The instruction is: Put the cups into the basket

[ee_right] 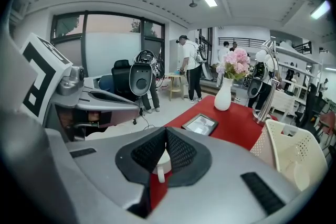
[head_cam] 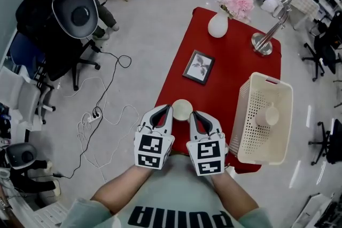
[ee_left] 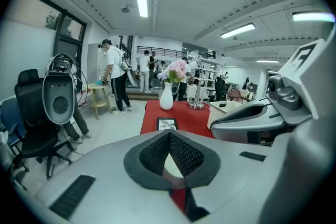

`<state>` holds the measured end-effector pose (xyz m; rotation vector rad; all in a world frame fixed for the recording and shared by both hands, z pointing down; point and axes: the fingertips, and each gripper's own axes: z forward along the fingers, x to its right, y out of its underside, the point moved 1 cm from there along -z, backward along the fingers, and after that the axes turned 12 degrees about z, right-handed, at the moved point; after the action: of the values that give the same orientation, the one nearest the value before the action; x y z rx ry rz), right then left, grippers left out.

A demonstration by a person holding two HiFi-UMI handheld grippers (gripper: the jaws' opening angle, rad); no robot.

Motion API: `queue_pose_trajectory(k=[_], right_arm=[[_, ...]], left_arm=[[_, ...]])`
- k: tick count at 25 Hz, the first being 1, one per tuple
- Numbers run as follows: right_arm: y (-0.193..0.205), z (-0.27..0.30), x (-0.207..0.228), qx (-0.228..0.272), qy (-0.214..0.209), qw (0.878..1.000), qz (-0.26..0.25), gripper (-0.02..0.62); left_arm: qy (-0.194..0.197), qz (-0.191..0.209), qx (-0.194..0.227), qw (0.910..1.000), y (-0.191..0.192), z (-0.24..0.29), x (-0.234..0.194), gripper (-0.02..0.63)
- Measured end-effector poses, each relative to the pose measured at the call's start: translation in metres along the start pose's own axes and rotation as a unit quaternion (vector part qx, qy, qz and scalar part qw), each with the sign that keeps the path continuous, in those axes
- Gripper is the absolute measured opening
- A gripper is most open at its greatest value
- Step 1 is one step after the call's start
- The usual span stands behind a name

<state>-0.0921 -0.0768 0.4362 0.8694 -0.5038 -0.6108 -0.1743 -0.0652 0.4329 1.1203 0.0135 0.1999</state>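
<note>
Head view: the red table (head_cam: 230, 77) runs away from you. 1 white cup (head_cam: 182, 109) stands upright at its near edge, flanked by your 2 grippers. Your left gripper (head_cam: 168, 108) is just beside the cup's left, and your right gripper (head_cam: 193, 114) just beside its right. Contact with the cup can't be judged here. The cream basket (head_cam: 251, 115) sits at the table's near right edge, with a second cup (head_cam: 270, 115) inside it. Farther up the cloth are a picture frame (head_cam: 199, 67), a white vase (head_cam: 218, 25) of pink flowers and a silver lamp (head_cam: 263, 42).

Left gripper view: your fingers meet tip to tip and grip nothing. The white cup shows pale through the gap under the tips, lying beyond them.

Right gripper view: the fingers are closed the same way, with nothing held. The cup and its handle show through the gap behind the pads. The basket is off to the right, the frame and vase ahead.
</note>
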Motion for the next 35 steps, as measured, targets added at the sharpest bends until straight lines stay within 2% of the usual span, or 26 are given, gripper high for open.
queue_pose_trajectory(k=[7, 12, 13, 15, 19, 23, 27, 35], right_arm=[[-0.001, 0.005, 0.003, -0.002, -0.001, 1.000, 0.000, 0.015], [0.002, 0.014, -0.003, -0.012, -0.018, 1.000, -0.004, 0.020], [0.005, 0.017, -0.005, -0.018, -0.023, 1.000, -0.004, 0.038], [0.011, 0.024, -0.009, -0.033, -0.035, 0.999, -0.004, 0.170], [0.024, 0.034, -0.015, -0.056, -0.050, 0.997, -0.008, 0.246], [0.034, 0.043, -0.014, -0.071, -0.050, 0.996, -0.008, 0.297], [0.042, 0.053, -0.013, -0.089, -0.054, 0.995, -0.008, 0.333], [0.056, 0.068, -0.010, -0.112, -0.058, 0.992, -0.007, 0.377]], left_arm=[[-0.015, -0.003, -0.008, 0.9998, 0.002, 0.000, -0.009, 0.006], [-0.028, -0.010, -0.012, 0.9995, 0.006, -0.002, -0.017, 0.006], [-0.030, -0.010, -0.014, 0.9994, 0.008, -0.002, -0.018, 0.006], [-0.034, -0.012, -0.019, 0.9992, 0.013, -0.001, -0.022, 0.006], [-0.043, -0.012, -0.029, 0.9986, 0.021, -0.001, -0.030, 0.006], [-0.051, -0.004, -0.037, 0.9980, 0.030, 0.002, -0.037, 0.006], [-0.042, 0.002, -0.049, 0.9979, 0.040, 0.007, -0.035, 0.006], [-0.034, 0.007, -0.066, 0.9972, 0.055, 0.016, -0.037, 0.006]])
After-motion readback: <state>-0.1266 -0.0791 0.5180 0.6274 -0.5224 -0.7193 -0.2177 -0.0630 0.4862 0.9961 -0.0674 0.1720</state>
